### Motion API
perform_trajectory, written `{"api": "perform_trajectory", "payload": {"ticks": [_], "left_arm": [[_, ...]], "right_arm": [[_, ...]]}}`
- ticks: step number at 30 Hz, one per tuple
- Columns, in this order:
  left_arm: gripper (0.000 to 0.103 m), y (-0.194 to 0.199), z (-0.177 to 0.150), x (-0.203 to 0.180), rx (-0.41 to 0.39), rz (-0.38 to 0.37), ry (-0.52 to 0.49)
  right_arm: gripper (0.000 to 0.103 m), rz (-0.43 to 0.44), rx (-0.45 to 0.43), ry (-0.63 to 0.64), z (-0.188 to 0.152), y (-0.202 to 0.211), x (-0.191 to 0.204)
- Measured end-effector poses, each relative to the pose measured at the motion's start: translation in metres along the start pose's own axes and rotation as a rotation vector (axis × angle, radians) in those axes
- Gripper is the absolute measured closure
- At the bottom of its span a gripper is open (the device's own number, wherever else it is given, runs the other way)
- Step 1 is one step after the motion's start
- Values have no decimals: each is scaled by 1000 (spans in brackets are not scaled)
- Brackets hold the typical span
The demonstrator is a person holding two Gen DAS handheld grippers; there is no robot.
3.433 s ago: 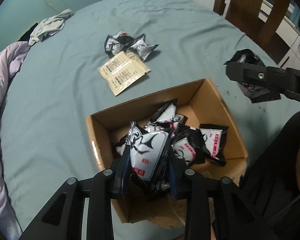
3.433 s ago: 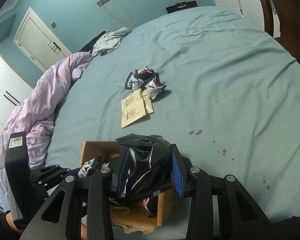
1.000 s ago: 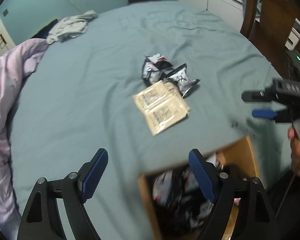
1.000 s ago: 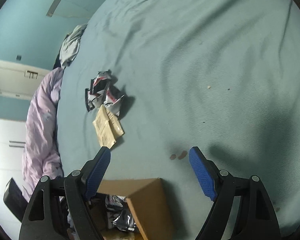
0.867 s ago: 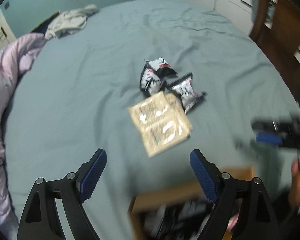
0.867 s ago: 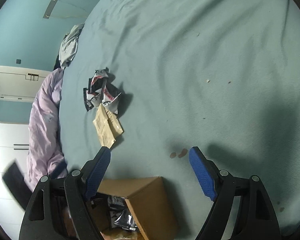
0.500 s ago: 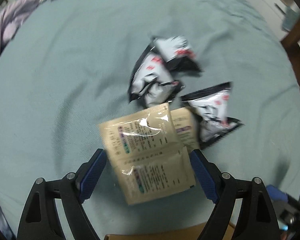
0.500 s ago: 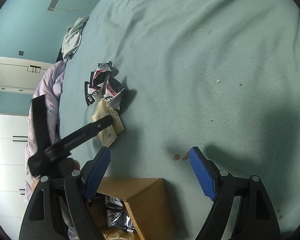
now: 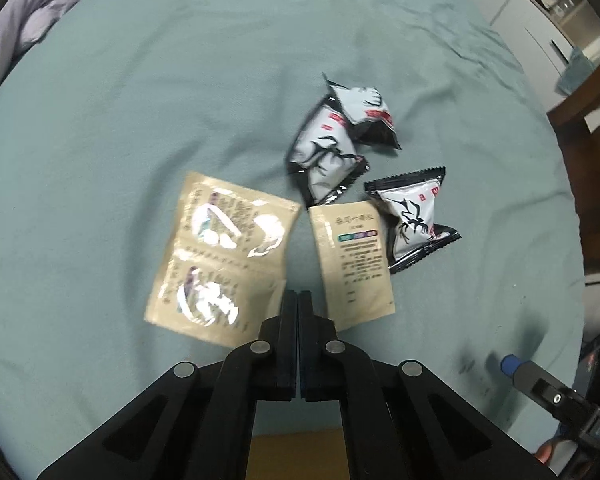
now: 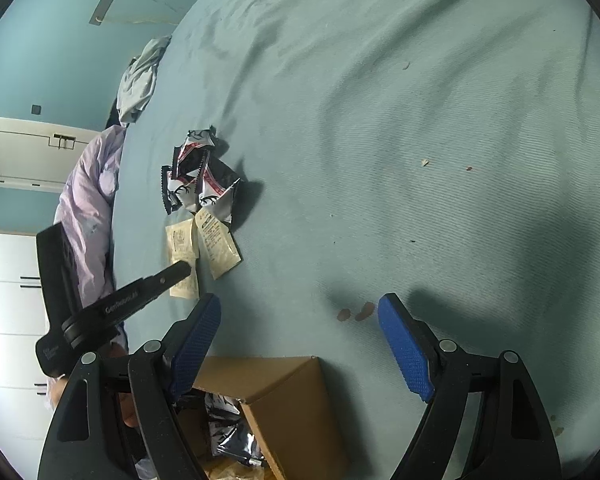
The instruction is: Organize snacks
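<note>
The left gripper (image 9: 298, 300) hovered low over the teal bed (image 9: 140, 100), its jaws pressed together at the lower right corner of the double tan sachet (image 9: 224, 258); whether they pinched that edge or only met beside it I cannot tell. A single tan sachet (image 9: 354, 262) lay just right of it, with a small gap between the two. Beyond them sat two black-and-white snack packets (image 9: 336, 144) piled together, and a third snack packet (image 9: 414, 220) touching the single sachet's right edge. The right gripper (image 10: 300, 344) was held above the bed with its blue-padded jaws spread wide and nothing between them. Below it stood the cardboard box (image 10: 296, 408) (more packets showed inside). A lilac duvet (image 10: 90, 200) was bunched along the bed's left side.
</note>
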State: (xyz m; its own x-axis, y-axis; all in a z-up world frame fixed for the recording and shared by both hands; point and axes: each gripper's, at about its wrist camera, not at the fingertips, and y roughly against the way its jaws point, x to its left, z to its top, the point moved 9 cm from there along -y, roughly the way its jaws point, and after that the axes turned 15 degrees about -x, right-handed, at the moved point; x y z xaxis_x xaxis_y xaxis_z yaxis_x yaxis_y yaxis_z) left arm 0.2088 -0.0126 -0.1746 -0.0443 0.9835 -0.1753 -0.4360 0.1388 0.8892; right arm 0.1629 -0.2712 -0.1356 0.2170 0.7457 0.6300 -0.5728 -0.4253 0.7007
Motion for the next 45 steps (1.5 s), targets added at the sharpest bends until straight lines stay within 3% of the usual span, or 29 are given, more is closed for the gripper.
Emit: {"api": "perform_trajectory", "payload": {"ticks": [6,8,9,10,12,16,21,23,25,29,30,33,37,45], "left_arm": [[99,28,3,22,-34,34,-26],[68,31,2,30,-20,38,-15],[36,31,4,29,-19,35,-9],[17,29,6,31,-26,30,-3],[17,24,9,32,-34,36,-13],[17,-1,12,29,32,73,-58],[17,-27,12,35,93,211,-328],[11,-34,13,36,96,223,-382],[6,-38,16,37,95,205,-379],[7,-46,17,42,116,110,-317],[10,-46,17,42,107,86,-323],[33,-36,22,41,50,27,-346],[36,-15,23,48,17,-54,-283],[36,78,4,46,-51,-42,-299]], "right_arm": [[23,8,-7,-25,2,6,0],[23,21,-11,-19,4,7,4],[23,23,-15,-8,5,7,6],[23,20,-22,9,8,6,8],[23,14,-36,31,13,4,12],[23,13,-44,53,21,-5,16],[23,19,-34,80,32,-21,24],[23,14,-37,108,38,-28,29],[23,11,-37,144,42,-38,36],[23,39,-11,182,47,-59,51],[23,48,-4,189,48,-64,54],[23,78,2,215,52,-77,64],[23,75,-6,290,52,-91,76],[23,39,60,457,34,-128,93]]}}
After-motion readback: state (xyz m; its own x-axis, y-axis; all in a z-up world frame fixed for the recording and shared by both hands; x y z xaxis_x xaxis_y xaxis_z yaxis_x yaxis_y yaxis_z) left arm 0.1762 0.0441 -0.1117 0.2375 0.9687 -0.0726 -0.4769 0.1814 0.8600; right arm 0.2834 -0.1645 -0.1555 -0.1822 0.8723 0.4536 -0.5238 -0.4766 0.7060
